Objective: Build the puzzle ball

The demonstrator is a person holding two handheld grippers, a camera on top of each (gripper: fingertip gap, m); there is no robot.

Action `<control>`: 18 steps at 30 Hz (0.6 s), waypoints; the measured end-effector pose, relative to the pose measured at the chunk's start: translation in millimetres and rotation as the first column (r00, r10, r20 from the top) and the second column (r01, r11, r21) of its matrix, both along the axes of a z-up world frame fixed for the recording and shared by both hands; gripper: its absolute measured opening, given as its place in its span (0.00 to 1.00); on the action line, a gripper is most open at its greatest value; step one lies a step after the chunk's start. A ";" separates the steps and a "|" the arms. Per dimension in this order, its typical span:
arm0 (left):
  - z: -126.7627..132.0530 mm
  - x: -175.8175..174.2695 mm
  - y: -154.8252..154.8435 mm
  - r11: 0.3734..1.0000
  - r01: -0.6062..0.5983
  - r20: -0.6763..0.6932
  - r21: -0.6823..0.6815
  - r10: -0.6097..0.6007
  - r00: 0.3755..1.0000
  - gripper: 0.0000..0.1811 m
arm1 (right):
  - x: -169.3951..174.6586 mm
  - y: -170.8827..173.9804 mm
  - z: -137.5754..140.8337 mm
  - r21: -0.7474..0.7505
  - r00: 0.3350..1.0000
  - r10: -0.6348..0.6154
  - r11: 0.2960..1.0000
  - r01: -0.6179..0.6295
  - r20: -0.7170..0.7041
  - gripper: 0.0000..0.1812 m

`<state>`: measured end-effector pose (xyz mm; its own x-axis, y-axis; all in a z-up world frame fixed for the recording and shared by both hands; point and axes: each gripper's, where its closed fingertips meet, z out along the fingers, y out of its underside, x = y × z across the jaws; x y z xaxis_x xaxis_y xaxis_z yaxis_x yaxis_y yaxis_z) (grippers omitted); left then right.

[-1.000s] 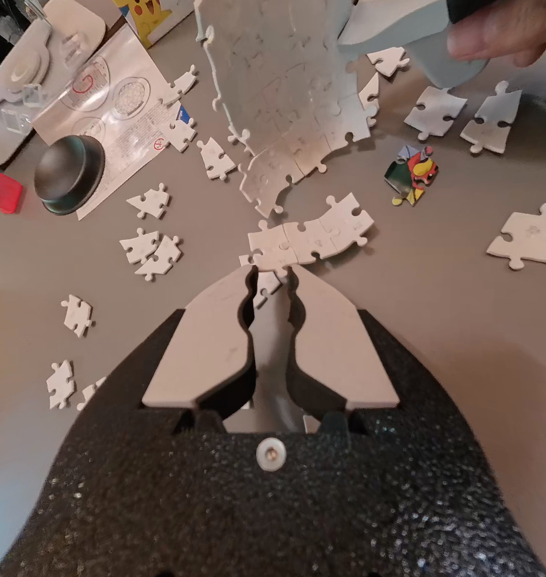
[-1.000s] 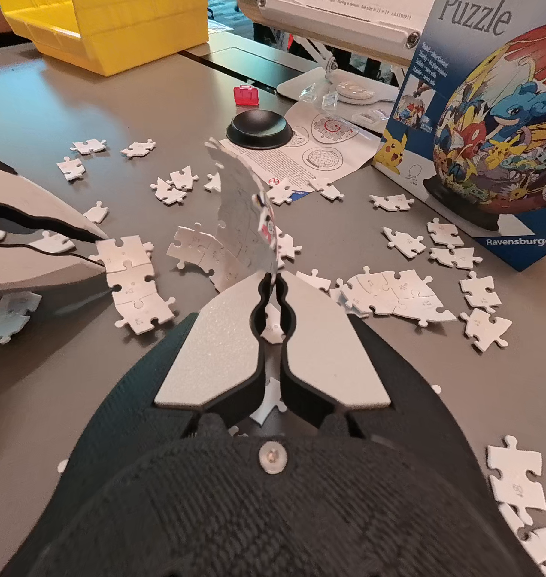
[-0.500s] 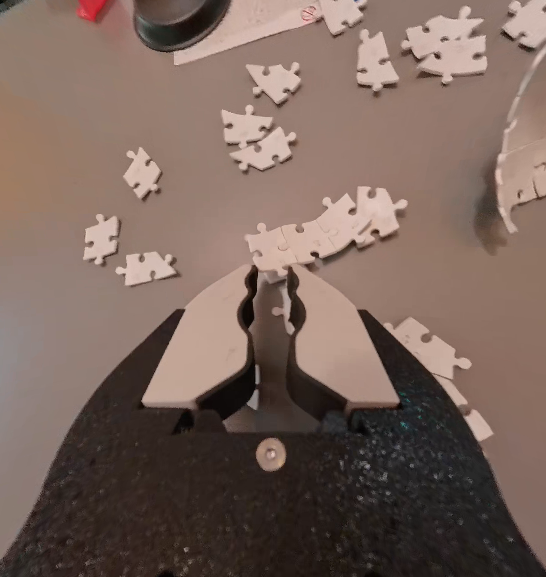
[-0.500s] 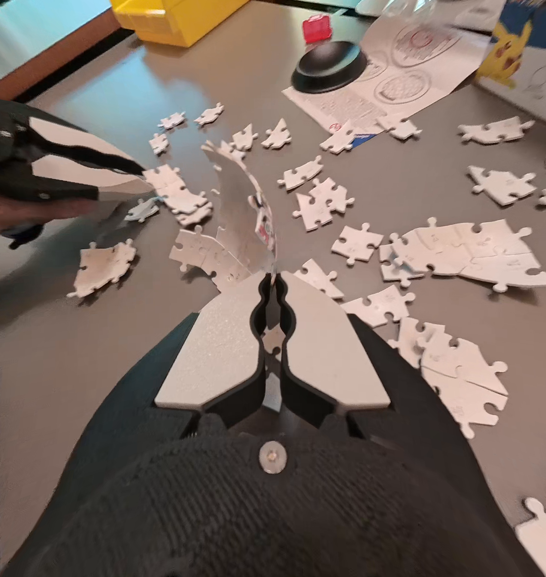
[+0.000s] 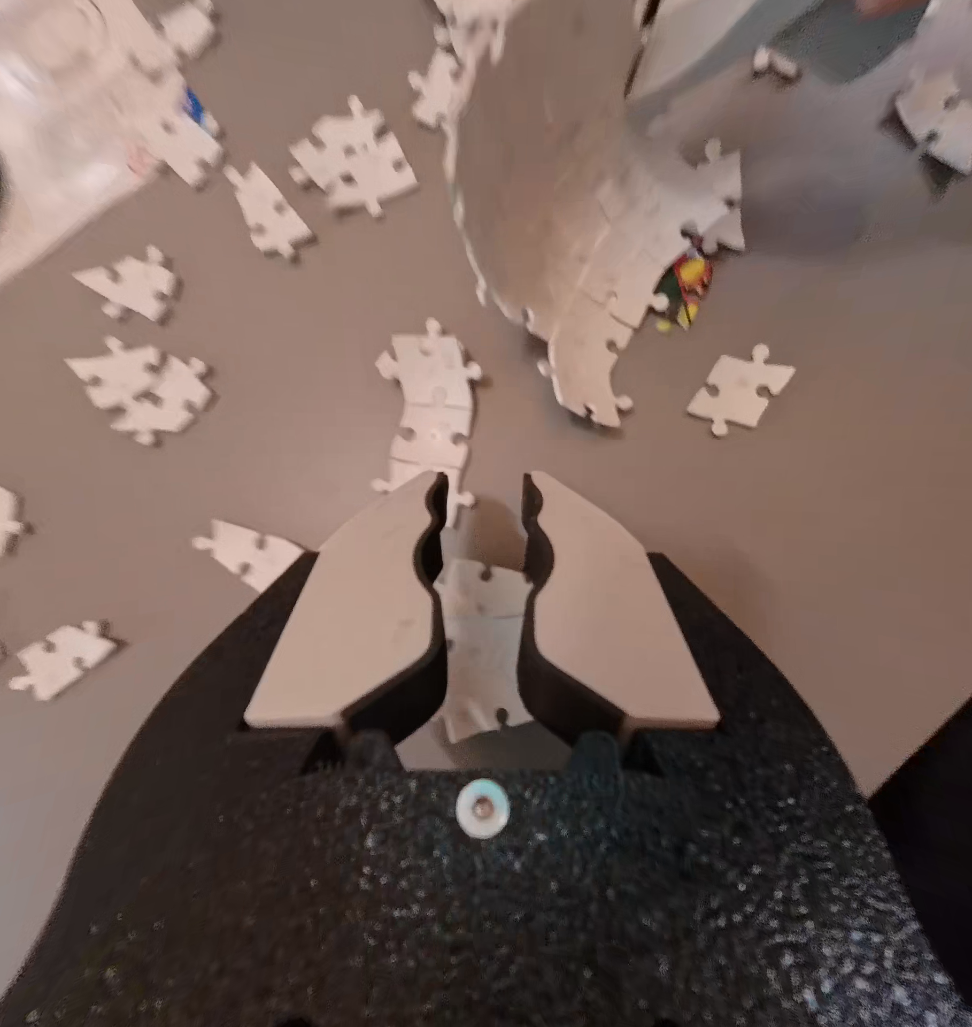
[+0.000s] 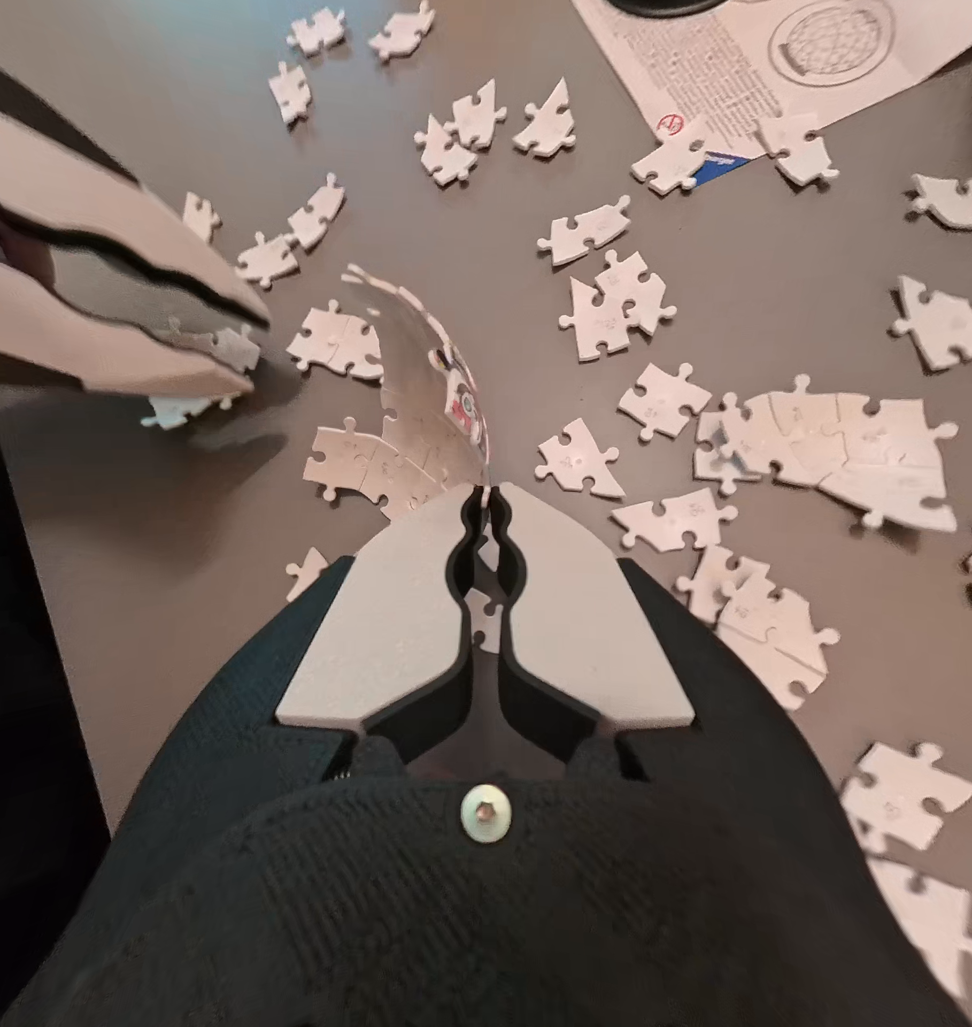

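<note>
- In the left wrist view, the left gripper (image 5: 484, 483) is seen with its jaws spread a little; a short strip of joined white pieces (image 5: 481, 639) lies in the gap between them, though whether it is pinched or only rests on the table underneath cannot be told.
- Just past the fingertips, at 11 o'clock, a curved chain of joined pieces (image 5: 431, 411) lies flat on the grey table (image 5: 806, 528).
- At 1 o'clock a single loose piece (image 5: 742, 386) is seen, well apart from the chain.
- Farther off, at 12 to 1 o'clock, the curved puzzle-ball section (image 5: 572, 211) is held up off the table, blurred; a colourful piece (image 5: 684, 289) shows by its right edge.
- In the right wrist view, the right gripper (image 6: 486, 492) is pressed together on the near edge of the puzzle-ball section (image 6: 417, 411), which rises upright and arches toward 11 o'clock, with its printed face showing to the right.
- At 9 to 10 o'clock the left gripper (image 6: 245, 350) is seen, with white pieces between its fingers.
- Loose white pieces are scattered around; a joined flat cluster (image 6: 839, 450) lies at 3 o'clock.
- At 1 o'clock, farthest off, a printed instruction sheet (image 6: 750, 61) is laid out.
</note>
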<state>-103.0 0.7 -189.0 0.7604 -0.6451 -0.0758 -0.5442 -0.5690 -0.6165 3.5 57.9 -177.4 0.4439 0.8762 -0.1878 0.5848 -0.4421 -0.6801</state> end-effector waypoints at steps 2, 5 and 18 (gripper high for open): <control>18.8 -4.2 18.2 0.996 0.018 0.021 0.090 -0.020 1.000 0.16 | -5.2 3.1 0.7 -0.009 0.995 0.069 0.998 -0.068 0.070 0.01; 35.4 -3.3 39.0 0.989 0.094 0.066 0.111 -0.101 0.993 0.22 | -17.4 8.0 0.7 -0.023 0.974 0.164 0.986 -0.163 0.158 0.02; -2.9 23.1 56.1 0.925 0.360 0.078 -0.125 -0.352 0.933 0.04 | -51.8 1.1 -6.5 -0.052 0.873 0.375 0.924 -0.379 0.311 0.02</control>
